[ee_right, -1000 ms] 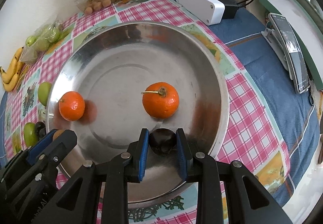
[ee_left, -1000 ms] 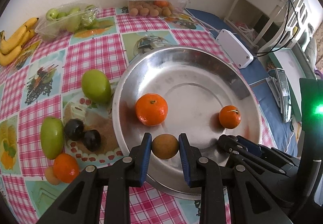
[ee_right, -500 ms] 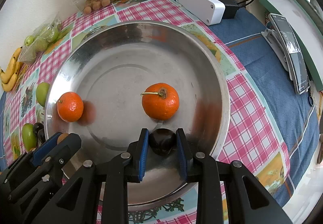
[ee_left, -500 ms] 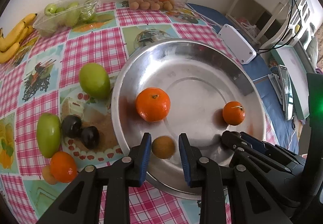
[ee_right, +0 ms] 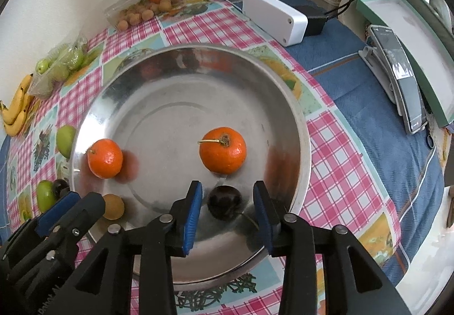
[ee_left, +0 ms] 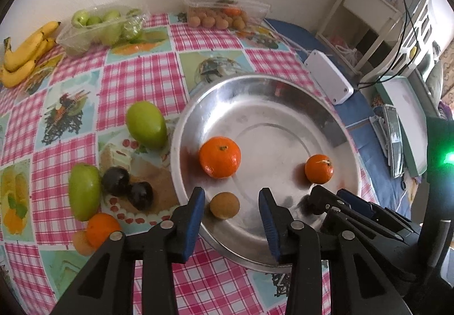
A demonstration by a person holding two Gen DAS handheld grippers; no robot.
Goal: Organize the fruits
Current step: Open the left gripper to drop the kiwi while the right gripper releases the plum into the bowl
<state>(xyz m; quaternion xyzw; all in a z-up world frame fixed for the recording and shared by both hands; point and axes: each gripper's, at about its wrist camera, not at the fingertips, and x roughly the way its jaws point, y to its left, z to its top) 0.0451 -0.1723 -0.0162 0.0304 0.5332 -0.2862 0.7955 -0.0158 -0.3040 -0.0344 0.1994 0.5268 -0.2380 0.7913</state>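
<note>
1. The left gripper [ee_left: 231, 208] is opening, its blue pads standing clear on either side of a small round brown fruit [ee_left: 224, 205] that is lying on the near inner slope of the metal dish [ee_left: 283, 93].
2. The right gripper [ee_right: 227, 201] is also opening, its pads apart from the dark plum [ee_right: 224, 202] sitting between them at the dish's near edge.
3. Two oranges are resting in the dish: the larger orange [ee_left: 220, 156] is showing its stem end upward, and the smaller orange [ee_right: 222, 150] is pointing its thin stem toward the left of the right wrist view.
4. Beside the dish on the checked tablecloth [ee_left: 136, 79] are lying two green mangoes, a far mango [ee_left: 146, 125] and a near mango [ee_left: 84, 191], their long axes running roughly away from the camera.
5. Two more plums [ee_left: 127, 187] are touching each other between the near mango and the dish.
6. One more orange [ee_left: 102, 228] is sitting near the cloth's edge.
7. A bunch of bananas [ee_left: 25, 54] is lying far left.
</note>
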